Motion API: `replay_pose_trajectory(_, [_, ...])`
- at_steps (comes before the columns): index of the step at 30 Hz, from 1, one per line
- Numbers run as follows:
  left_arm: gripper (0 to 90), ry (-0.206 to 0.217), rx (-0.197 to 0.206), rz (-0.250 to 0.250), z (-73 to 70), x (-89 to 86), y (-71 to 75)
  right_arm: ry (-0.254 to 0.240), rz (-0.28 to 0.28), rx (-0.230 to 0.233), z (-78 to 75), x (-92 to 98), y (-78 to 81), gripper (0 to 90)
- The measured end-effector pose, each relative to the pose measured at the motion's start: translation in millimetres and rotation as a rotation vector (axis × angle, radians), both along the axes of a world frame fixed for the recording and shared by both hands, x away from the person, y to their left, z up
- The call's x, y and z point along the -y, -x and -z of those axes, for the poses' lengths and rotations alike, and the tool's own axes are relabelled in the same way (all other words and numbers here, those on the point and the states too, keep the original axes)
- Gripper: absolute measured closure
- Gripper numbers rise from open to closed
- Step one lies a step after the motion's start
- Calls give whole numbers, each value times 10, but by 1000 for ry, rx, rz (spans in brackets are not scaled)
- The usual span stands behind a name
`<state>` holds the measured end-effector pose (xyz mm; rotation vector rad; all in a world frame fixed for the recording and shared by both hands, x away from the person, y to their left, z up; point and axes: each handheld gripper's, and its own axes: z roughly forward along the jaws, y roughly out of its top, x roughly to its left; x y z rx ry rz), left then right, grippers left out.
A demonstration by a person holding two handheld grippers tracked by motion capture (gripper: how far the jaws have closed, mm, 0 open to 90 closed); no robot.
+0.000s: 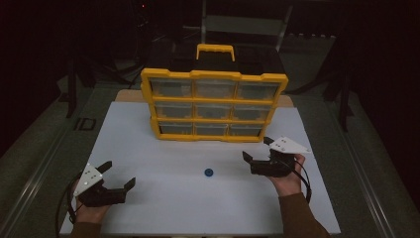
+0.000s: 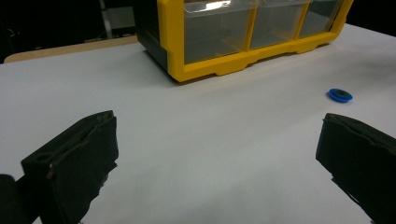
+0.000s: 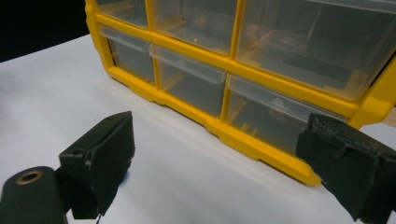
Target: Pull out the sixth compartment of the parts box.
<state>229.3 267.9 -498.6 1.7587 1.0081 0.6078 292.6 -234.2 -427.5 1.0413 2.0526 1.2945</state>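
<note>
Both grippers, left (image 1: 118, 174) and right (image 1: 257, 148), hover wide open and empty over the table (image 1: 163, 198). A blue disc (image 1: 209, 172) lies at six o'clock of the yellow drawer organizer (image 1: 214, 105). Likely next: the right gripper reaches for it.

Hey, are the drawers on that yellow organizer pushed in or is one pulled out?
All pushed in, as far as shown: the yellow organizer stands upright, and its clear drawer fronts sit level with the frame.
</note>
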Motion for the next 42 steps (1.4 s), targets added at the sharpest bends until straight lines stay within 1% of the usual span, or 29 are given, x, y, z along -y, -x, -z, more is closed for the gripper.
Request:
replay_pose_trajectory(5, [0,-4,0,2,0,3,3,-5,2,1,-31,-20,-68,96])
replay_pose_trajectory(9, [0,-4,-1,4,2,8,3,-22,-5,7,-58,-29,-120,96])
replay_pose_trajectory(16, [0,-4,-1,4,3,5,3,-28,-5,1,-47,-40,-188,105])
replay_pose_trajectory(18, [0,-3,-1,4,3,9,5,-36,-13,0,-39,-41,-227,105])
replay_pose_trajectory(25, [0,-4,-3,6,5,9,3,-38,-6,-6,-47,-41,-284,105])
replay_pose_trajectory(27, [0,-3,-3,6,5,10,3,-35,6,-5,-84,-52,-313,106])
replay_pose_trajectory(29, [0,-3,-2,6,4,9,3,-31,3,-1,-102,-56,-322,106])
replay_pose_trajectory(30, [0,-3,-2,7,4,8,3,-20,6,4,-132,-70,-340,106])
replay_pose_trajectory(34, [0,0,-1,7,3,8,5,-18,8,6,-142,-68,-365,107])
replay_pose_trajectory(35, [0,0,-2,7,4,9,5,-17,18,1,-133,-58,-393,110])
replay_pose_trajectory(41, [0,0,-5,8,9,12,1,-17,28,-2,-132,-55,-423,110])
replay_pose_trajectory(42, [0,-1,-5,8,9,13,0,-10,35,-2,-150,-59,-438,109])
